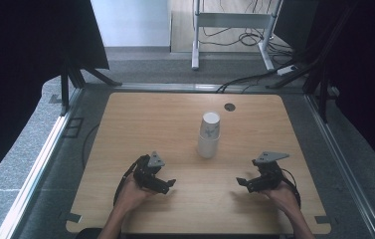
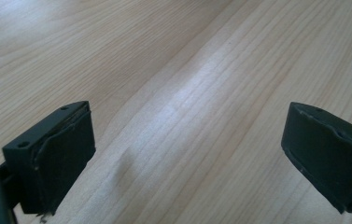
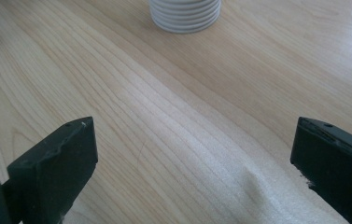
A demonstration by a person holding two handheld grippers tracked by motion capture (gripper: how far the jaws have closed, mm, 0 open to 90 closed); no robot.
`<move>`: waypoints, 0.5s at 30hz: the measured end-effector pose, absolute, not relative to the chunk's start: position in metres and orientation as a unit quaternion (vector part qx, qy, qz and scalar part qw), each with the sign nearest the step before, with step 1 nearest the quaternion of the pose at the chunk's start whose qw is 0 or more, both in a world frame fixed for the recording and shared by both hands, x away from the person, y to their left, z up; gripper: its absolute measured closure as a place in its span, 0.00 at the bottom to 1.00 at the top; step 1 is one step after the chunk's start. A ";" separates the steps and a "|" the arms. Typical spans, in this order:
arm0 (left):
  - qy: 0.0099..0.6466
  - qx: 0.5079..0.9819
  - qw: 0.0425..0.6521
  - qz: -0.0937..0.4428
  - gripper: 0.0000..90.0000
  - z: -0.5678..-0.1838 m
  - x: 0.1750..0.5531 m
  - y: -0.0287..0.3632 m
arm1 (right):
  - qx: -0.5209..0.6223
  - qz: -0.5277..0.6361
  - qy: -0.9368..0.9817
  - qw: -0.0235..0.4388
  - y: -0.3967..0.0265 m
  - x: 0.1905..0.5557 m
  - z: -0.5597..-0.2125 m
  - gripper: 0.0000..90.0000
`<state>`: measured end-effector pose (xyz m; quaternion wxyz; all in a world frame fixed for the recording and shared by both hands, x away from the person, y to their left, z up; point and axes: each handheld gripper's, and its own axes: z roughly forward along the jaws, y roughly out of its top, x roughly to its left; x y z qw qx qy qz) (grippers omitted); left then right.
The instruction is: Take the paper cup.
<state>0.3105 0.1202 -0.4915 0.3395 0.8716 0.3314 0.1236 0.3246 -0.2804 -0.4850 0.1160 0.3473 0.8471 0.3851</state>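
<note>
Both grippers rest with jaws apart and empty; the cup stack [image 1: 208,135] stands upright beyond and between them, slightly nearer the right gripper [image 1: 245,183] than the left gripper [image 1: 167,185].

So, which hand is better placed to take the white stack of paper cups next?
Probably right. The right gripper has open jaws, and its own view looks toward the white stack of upside-down paper cups. The left gripper is open too, but faces bare light wooden table. In the high view both look about equally far.

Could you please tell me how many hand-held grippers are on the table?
2: the left hand-held gripper near the table's front left, the right hand-held gripper near its front right.
</note>
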 end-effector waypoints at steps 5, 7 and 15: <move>0.322 0.874 0.342 0.126 0.03 -0.486 0.310 0.116 | 0.346 0.389 0.846 0.112 -0.282 0.327 -0.476 0.01; 0.320 0.873 0.346 0.126 0.04 -0.484 0.311 0.116 | 0.345 0.388 0.848 0.110 -0.282 0.328 -0.474 0.01; 0.317 0.873 0.349 0.127 0.05 -0.481 0.313 0.114 | 0.336 0.383 0.855 0.099 -0.281 0.331 -0.466 0.01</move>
